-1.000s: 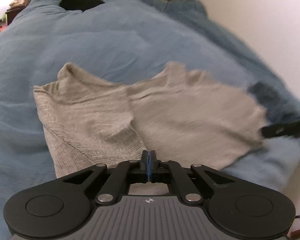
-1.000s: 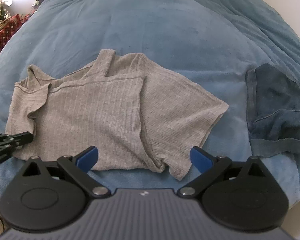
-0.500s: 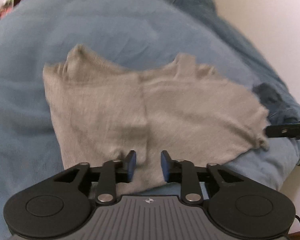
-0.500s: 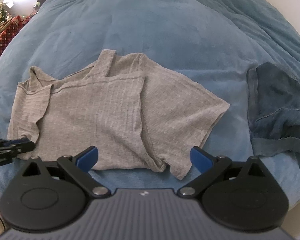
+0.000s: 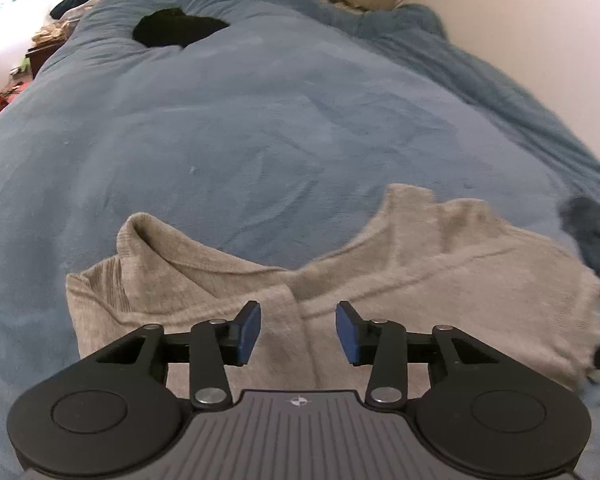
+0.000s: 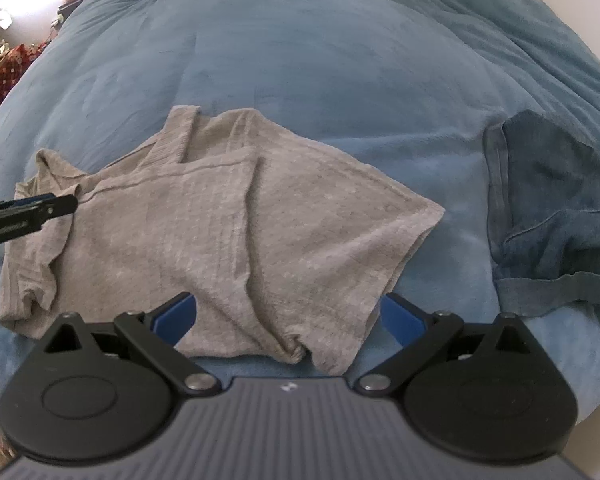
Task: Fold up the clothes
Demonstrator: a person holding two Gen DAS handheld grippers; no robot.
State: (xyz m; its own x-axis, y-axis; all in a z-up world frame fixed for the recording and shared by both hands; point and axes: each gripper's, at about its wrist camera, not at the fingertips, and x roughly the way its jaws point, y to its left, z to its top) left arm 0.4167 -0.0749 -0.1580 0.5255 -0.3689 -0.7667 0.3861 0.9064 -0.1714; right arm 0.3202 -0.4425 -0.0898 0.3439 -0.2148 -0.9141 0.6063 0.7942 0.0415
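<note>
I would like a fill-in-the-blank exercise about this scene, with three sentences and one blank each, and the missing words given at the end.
1. The gray shirt lies on a blanket whose color is ____.
2. The left gripper and the right gripper both have their jaws ____.
3. In the right wrist view, the dark blue garment lies to the ____ of the gray shirt, apart from it.

Missing words: blue; open; right

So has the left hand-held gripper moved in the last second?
Yes. The left hand-held gripper has opened and advanced over the gray top, toward its neckline; in the right wrist view its tip sits farther up the top, away from the hem.
</note>
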